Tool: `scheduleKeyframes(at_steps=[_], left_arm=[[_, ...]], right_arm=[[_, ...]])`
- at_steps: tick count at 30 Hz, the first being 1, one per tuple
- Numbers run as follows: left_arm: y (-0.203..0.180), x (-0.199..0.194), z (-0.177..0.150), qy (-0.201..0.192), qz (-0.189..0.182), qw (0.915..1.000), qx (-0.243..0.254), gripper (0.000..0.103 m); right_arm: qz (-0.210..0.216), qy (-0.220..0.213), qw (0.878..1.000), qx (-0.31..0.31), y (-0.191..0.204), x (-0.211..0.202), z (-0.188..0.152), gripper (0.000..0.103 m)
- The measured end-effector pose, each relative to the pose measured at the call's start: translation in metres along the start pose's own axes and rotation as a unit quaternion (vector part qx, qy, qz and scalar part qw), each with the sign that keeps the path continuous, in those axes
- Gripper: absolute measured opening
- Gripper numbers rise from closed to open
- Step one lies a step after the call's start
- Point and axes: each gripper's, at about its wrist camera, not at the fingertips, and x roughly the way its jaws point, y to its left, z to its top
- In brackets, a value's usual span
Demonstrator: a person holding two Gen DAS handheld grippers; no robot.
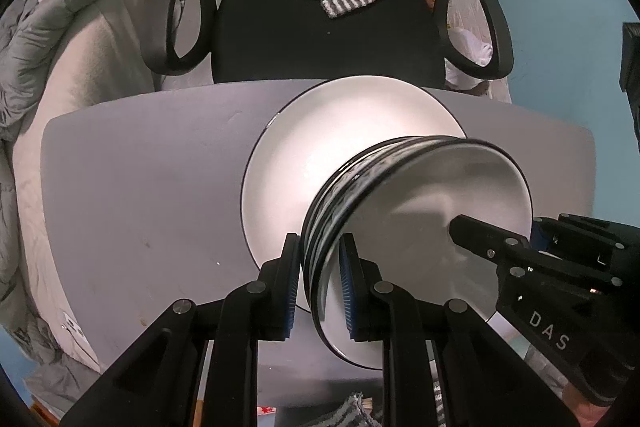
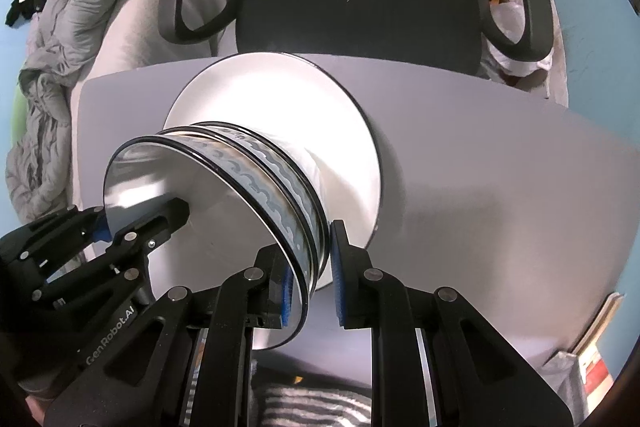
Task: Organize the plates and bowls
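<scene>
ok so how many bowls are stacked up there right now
2 bowls, nested: the outer bowl with the blue wave band sits on the white plate, and the inner bowl rests inside it. Both grippers clamp the rims. A third underneath can't be ruled out.

We hold the left gripper (image 1: 320, 287) level, fingers (image 1: 290, 279) pointing forward and closed to a narrow gap, blue pads pressing from both sides. The right gripper (image 2: 310, 279) sits just beside it, angled inward toward the left one. Its fingers (image 2: 342, 275) stand equally narrow, likewise clamped from both sides. Each gripper's body shows at the edge of the other's view.
</scene>
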Motion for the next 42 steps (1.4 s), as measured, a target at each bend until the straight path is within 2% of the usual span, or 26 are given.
scheduleKeyframes(at_steps=[9,16,19,24,25,29,33,37,42], left_arm=[[0.003,0.003,0.003,0.005,-0.005,0.9999,0.008,0.018],[0.005,0.003,0.001,0.001,-0.014,0.9998,0.016,0.019],[0.004,0.000,-0.002,-0.006,-0.008,0.9998,0.016,0.029],[0.004,-0.007,-0.006,-0.019,-0.004,0.9997,0.014,0.042],[0.005,-0.008,-0.007,-0.023,-0.001,0.9996,0.013,0.049],[0.009,-0.013,-0.012,-0.036,0.006,0.9993,0.004,0.060],[0.014,-0.023,-0.020,-0.055,0.008,0.9984,-0.015,0.064],[0.013,-0.037,-0.030,-0.079,0.015,0.9967,-0.013,0.070],[0.012,-0.056,-0.040,-0.099,0.005,0.9949,-0.018,0.071]], right_arm=[[-0.010,0.010,1.000,-0.001,0.003,0.003,0.008,0.017],[0.006,0.005,1.000,0.001,-0.001,0.003,0.007,0.020],[0.005,-0.003,1.000,-0.007,-0.001,0.001,0.004,0.023],[-0.029,-0.032,0.999,-0.030,0.006,-0.005,-0.002,0.039],[-0.032,-0.036,0.998,-0.031,0.006,-0.006,-0.003,0.041],[-0.027,-0.048,0.998,-0.023,0.003,-0.011,-0.007,0.051],[-0.033,-0.062,0.997,-0.020,0.001,-0.018,-0.010,0.062],[-0.034,-0.076,0.996,-0.015,-0.002,-0.030,-0.013,0.062],[-0.036,-0.094,0.995,-0.020,0.000,-0.047,-0.018,0.067]])
